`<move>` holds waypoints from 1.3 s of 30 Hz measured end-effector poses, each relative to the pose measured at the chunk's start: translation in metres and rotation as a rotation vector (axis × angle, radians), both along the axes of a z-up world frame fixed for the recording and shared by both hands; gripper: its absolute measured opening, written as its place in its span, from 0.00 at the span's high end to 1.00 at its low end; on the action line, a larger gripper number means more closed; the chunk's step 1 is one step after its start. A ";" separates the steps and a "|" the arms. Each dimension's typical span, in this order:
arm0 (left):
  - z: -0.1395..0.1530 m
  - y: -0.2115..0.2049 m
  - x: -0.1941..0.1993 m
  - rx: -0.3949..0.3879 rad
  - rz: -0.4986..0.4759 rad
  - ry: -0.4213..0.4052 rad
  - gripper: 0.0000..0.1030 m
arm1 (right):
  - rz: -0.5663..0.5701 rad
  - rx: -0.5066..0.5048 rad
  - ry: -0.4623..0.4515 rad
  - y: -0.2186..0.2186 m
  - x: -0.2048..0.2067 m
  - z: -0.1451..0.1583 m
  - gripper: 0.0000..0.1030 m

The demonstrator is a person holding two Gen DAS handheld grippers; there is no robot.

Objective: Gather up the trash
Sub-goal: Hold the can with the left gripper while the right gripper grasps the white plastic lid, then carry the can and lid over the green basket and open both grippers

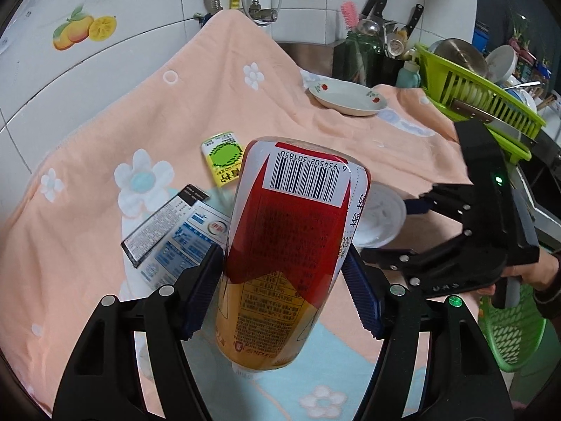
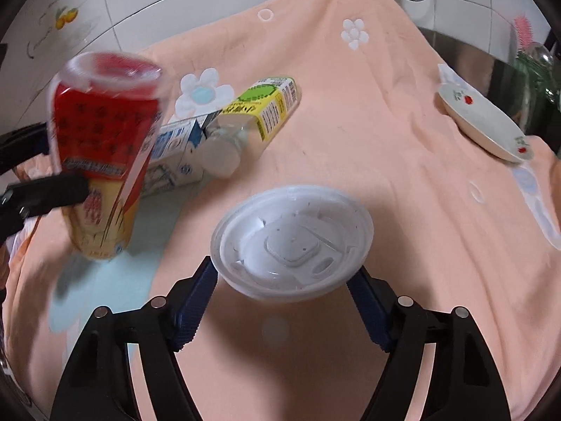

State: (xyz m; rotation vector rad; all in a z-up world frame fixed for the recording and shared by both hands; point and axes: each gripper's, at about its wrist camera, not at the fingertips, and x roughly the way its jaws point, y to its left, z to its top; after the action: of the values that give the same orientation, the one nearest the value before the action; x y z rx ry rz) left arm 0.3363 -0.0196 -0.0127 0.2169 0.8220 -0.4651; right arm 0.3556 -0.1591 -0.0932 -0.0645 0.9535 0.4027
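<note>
My left gripper [image 1: 282, 293] is shut on a red and yellow drink bottle [image 1: 291, 242] and holds it upside down above the peach cloth; it also shows blurred in the right wrist view [image 2: 101, 147]. My right gripper [image 2: 284, 303] is closed around a white plastic lid [image 2: 291, 242], its blue pads touching both sides; the lid also shows in the left wrist view [image 1: 380, 217]. A blue and white carton [image 1: 182, 238] and a yellow-green carton [image 1: 224, 163] lie on the cloth behind the bottle.
A white plate with red flowers [image 1: 347, 96] sits at the back right. A green dish rack [image 1: 480, 94] with dishes and a knife block stand beyond it. A green basket [image 1: 512, 329] hangs at the right edge. Tiled wall and pipes behind.
</note>
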 end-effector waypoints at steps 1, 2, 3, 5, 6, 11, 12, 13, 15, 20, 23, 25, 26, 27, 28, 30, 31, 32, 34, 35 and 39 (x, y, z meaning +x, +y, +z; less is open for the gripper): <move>0.000 -0.001 -0.001 -0.003 -0.001 0.002 0.35 | -0.012 0.008 -0.005 -0.004 -0.006 0.002 0.30; 0.001 -0.002 -0.005 -0.007 -0.005 0.002 0.35 | -0.018 0.018 -0.007 -0.007 -0.010 0.003 0.30; 0.003 -0.003 -0.007 -0.008 -0.008 0.000 0.35 | -0.023 0.030 -0.009 -0.011 -0.016 0.006 0.30; 0.007 -0.007 -0.015 -0.023 -0.016 -0.004 0.35 | -0.036 0.046 -0.019 -0.019 -0.029 0.011 0.30; 0.008 -0.009 -0.018 -0.030 -0.020 -0.004 0.35 | -0.041 0.061 -0.025 -0.023 -0.037 0.014 0.31; 0.014 -0.028 -0.037 -0.056 -0.059 -0.016 0.35 | -0.058 0.100 0.001 -0.041 -0.066 0.017 0.57; 0.015 -0.032 -0.041 -0.056 -0.067 -0.021 0.35 | -0.057 0.084 0.007 -0.041 -0.069 0.015 0.55; 0.016 -0.035 -0.043 -0.059 -0.068 -0.023 0.35 | -0.048 0.065 0.012 -0.041 -0.073 0.012 0.49; 0.017 -0.038 -0.046 -0.073 -0.074 -0.019 0.35 | -0.054 0.057 0.001 -0.042 -0.076 0.009 0.33; 0.019 -0.036 -0.044 -0.096 -0.069 -0.009 0.35 | -0.088 0.096 0.009 -0.045 -0.067 0.004 0.25; 0.018 -0.032 -0.043 -0.103 -0.064 -0.009 0.35 | -0.123 0.127 0.020 -0.046 -0.054 0.000 0.25; 0.017 -0.029 -0.041 -0.103 -0.062 -0.006 0.35 | -0.159 0.169 0.032 -0.049 -0.043 -0.004 0.25; 0.016 -0.028 -0.040 -0.100 -0.059 -0.006 0.35 | -0.172 0.183 0.039 -0.050 -0.040 -0.005 0.25; 0.016 -0.026 -0.040 -0.099 -0.056 -0.007 0.35 | -0.184 0.198 0.047 -0.052 -0.037 -0.007 0.26; 0.015 -0.024 -0.039 -0.100 -0.052 -0.007 0.35 | -0.200 0.211 0.054 -0.054 -0.033 -0.009 0.28; 0.015 -0.020 -0.038 -0.100 -0.047 -0.006 0.35 | -0.236 0.220 0.062 -0.057 -0.028 -0.012 0.38; 0.015 -0.019 -0.037 -0.100 -0.044 -0.007 0.35 | -0.249 0.224 0.050 -0.058 -0.027 -0.012 0.43; 0.014 -0.017 -0.036 -0.102 -0.042 -0.005 0.35 | -0.263 0.228 0.052 -0.060 -0.025 -0.012 0.52; 0.013 -0.014 -0.035 -0.110 -0.037 0.000 0.35 | -0.278 0.238 0.056 -0.064 -0.021 -0.013 0.68; 0.013 -0.014 -0.035 -0.113 -0.036 0.001 0.35 | -0.288 0.230 0.056 -0.065 -0.022 -0.013 0.73; 0.012 -0.016 -0.038 -0.124 -0.037 0.003 0.35 | -0.294 0.206 0.019 -0.069 -0.031 -0.009 0.88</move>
State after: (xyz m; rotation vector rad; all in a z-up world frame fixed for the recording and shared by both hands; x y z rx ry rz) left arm 0.2983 -0.0354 -0.0008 0.1169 0.7907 -0.5493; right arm 0.3250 -0.2285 -0.1017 0.2646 0.9189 0.2273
